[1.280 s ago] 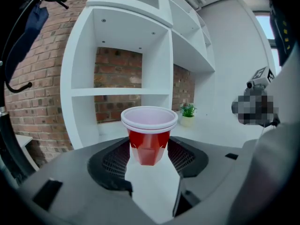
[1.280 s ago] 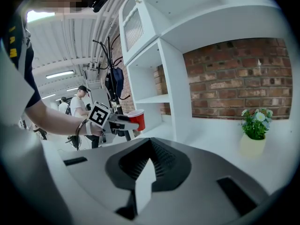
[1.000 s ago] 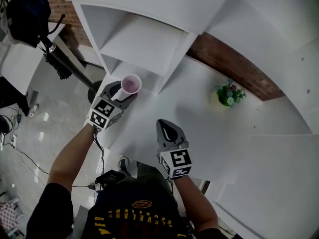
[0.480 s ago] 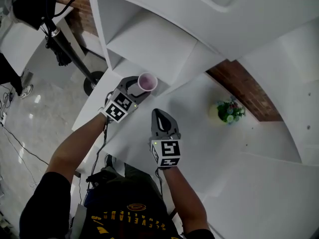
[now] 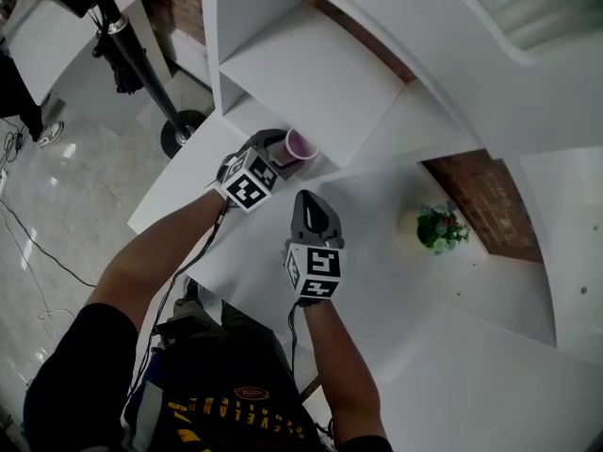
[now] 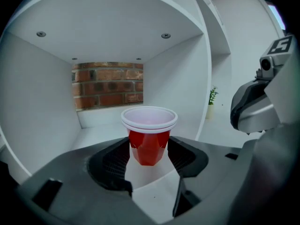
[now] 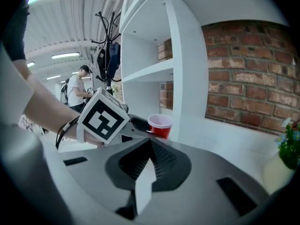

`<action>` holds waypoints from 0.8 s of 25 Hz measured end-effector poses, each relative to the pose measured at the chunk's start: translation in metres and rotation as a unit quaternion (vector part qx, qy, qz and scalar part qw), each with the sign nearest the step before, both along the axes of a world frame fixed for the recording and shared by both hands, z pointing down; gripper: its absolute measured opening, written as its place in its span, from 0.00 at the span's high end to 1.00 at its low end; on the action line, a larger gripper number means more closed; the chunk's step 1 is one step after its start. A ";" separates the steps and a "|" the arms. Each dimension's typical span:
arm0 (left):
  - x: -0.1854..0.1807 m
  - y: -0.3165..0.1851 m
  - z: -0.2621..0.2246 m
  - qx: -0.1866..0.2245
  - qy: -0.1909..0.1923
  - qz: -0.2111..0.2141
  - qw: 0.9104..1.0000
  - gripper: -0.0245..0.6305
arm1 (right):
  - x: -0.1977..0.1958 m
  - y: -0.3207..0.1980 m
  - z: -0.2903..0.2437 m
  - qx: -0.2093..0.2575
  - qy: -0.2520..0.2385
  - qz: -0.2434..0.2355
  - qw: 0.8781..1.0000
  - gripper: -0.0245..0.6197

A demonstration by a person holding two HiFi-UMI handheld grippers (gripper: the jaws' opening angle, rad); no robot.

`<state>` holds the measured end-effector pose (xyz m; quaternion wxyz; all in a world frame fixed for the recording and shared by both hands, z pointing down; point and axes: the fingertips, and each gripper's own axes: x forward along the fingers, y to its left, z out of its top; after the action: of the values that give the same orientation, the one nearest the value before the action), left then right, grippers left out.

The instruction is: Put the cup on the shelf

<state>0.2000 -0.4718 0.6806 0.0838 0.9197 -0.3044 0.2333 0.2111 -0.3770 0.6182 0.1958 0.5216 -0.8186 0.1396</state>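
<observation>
A red cup (image 5: pixel 298 146) with a white inside is gripped between the jaws of my left gripper (image 5: pixel 283 151). In the left gripper view the cup (image 6: pixel 149 142) stands upright, and both ribbed pads (image 6: pixel 116 157) press on its sides. It is at the mouth of the lowest compartment of the white shelf (image 5: pixel 320 78), whose floor (image 6: pixel 96 132) runs back to a brick wall. My right gripper (image 5: pixel 309 201) hovers over the white table (image 5: pixel 386 281) just right of the left one, shut with nothing in it. In the right gripper view the cup (image 7: pixel 160 124) shows ahead.
A small potted plant (image 5: pixel 439 229) stands on the table at the right, against the brick wall. The shelf's upright side panel (image 6: pixel 206 78) is close on the cup's right. A black stand (image 5: pixel 141 64) and floor cables lie to the left. A person (image 7: pixel 76 90) stands far off.
My left gripper has carried the cup forward and right, up to the lowest shelf opening. The right gripper has edged up and left, and the head view has shifted.
</observation>
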 end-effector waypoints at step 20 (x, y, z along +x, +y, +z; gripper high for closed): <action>0.020 -0.014 0.043 -0.022 -0.060 0.009 0.998 0.57 | 0.007 -0.017 0.012 -0.031 -0.049 0.029 0.998 0.97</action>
<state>0.2203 -0.4857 0.7233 0.0837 0.9046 -0.2953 0.2959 0.2180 -0.3939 0.6298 0.1674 0.5311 -0.8072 0.1958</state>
